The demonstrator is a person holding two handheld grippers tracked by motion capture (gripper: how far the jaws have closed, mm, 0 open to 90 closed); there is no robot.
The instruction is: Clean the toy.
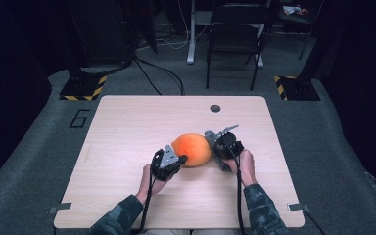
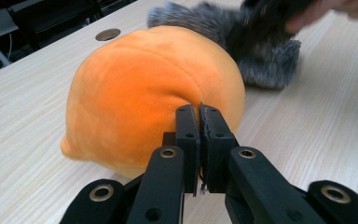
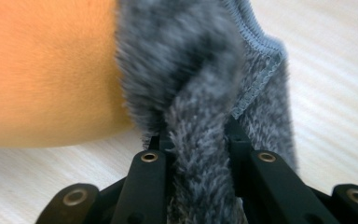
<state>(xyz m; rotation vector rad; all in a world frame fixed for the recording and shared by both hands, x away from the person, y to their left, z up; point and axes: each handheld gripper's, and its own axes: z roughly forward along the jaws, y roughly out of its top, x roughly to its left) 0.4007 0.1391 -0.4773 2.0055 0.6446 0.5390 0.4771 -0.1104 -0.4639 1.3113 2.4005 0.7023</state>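
An orange plush ball (image 1: 192, 149) lies in the middle of the wooden table (image 1: 127, 122). A grey fuzzy cloth (image 1: 210, 135) lies against its right side. My left gripper (image 1: 181, 159) is at the ball's left; in the left gripper view its jaws (image 2: 199, 112) are pressed together on a small pinch of the orange plush (image 2: 154, 88). My right gripper (image 1: 215, 143) is shut on a fold of the grey cloth (image 3: 186, 70), which rises between its jaws (image 3: 198, 133) beside the orange plush (image 3: 46, 70). The left gripper view also shows the grey cloth (image 2: 270, 65) behind the ball.
A round cable hole (image 1: 215, 108) sits near the table's far edge. Beyond the table stand a black folding chair (image 1: 235, 34) and stand bases with yellow-black tape (image 1: 83, 88). Bare tabletop extends to the left and right of both hands.
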